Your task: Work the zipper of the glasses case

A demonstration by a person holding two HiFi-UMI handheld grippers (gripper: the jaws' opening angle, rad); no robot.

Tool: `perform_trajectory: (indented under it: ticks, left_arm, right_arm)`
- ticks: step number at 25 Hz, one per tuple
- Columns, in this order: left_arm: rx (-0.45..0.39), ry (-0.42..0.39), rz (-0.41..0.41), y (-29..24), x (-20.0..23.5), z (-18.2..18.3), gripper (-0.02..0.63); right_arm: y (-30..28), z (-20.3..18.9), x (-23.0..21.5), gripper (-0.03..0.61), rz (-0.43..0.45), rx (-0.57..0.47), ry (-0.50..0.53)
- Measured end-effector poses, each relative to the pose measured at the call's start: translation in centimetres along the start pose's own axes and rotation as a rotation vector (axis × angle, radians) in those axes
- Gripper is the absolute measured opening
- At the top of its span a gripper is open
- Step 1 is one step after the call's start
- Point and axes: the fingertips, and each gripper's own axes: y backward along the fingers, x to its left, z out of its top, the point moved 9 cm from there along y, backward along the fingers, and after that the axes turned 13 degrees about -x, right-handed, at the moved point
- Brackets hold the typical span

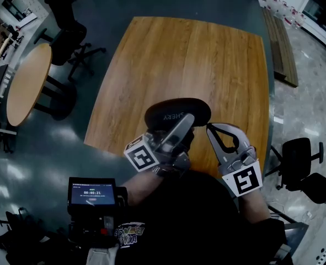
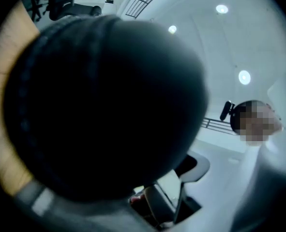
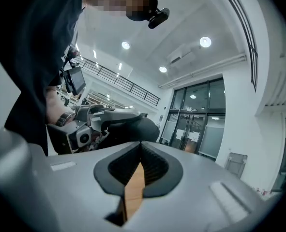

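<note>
The black oval glasses case [image 1: 176,112] hangs in the air above the near edge of the wooden table [image 1: 207,59]. My left gripper [image 1: 185,123] is shut on it from below and left, one grey finger lying across its front. In the left gripper view the dark case [image 2: 104,105] fills almost the whole picture and hides the jaw tips. My right gripper [image 1: 209,127] is shut with nothing between its jaws, its tips just off the case's right end. The right gripper view shows its own jaws [image 3: 141,149] closed together and, beyond them, the case [image 3: 143,127] in the left gripper [image 3: 99,122]. I cannot see the zipper pull.
A round table [image 1: 27,81] and a black office chair [image 1: 69,37] stand at the left. Another chair [image 1: 300,159] is at the right, and a low bench [image 1: 281,46] at the far right. A small screen device [image 1: 91,195] sits at my chest.
</note>
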Motion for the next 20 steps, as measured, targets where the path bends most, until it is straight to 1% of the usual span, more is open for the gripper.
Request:
perform_trajectory:
  ticks: [4, 6, 7, 9, 10, 11, 13, 16, 18, 20]
  left_arm:
    - [-0.078, 0.133, 0.081, 0.6, 0.9, -0.6, 0.261]
    - [-0.127, 0.184, 0.118, 0.9, 1.3, -0.7, 0.259]
    - [-0.149, 0.199, 0.129, 1.0, 1.5, -0.7, 0.258]
    - [-0.171, 0.206, 0.139, 1.1, 1.6, -0.4, 0.255]
    - [-0.174, 0.209, 0.140, 1.1, 1.6, -0.4, 0.255]
    - [-0.175, 0.213, 0.138, 1.1, 1.6, -0.4, 0.255]
    - [-0.169, 0.205, 0.123, 1.1, 1.4, -0.5, 0.255]
    - [-0.132, 0.137, 0.108, 0.9, 1.1, -0.5, 0.256]
    - [-0.104, 0.108, 0.120, 1.0, 1.3, -0.6, 0.258]
    - [-0.083, 0.094, 0.141, 1.5, 1.5, -0.7, 0.258]
  right_arm:
    - [-0.3, -0.2, 0.5, 0.005, -0.019, 0.027, 0.100]
    - [-0.6, -0.2, 1.3, 0.005, 0.020, 0.037, 0.175]
    - [-0.8, -0.2, 1.7, 0.005, 0.053, 0.045, 0.222]
    - [-1.3, -0.1, 2.3, 0.005, 0.110, 0.060, 0.312]
    - [-1.3, -0.1, 2.3, 0.005, 0.120, 0.066, 0.338]
    - [-1.3, -0.1, 2.1, 0.005, 0.119, 0.069, 0.344]
    - [-1.2, -0.1, 1.3, 0.005, 0.108, 0.058, 0.286]
    - [-1.0, -0.2, 1.1, 0.008, 0.123, 0.037, 0.151]
    - [-0.6, -0.5, 1.2, 0.020, 0.123, 0.037, 0.091]
    - [-0.1, -0.6, 1.1, 0.115, 0.109, 0.028, 0.027]
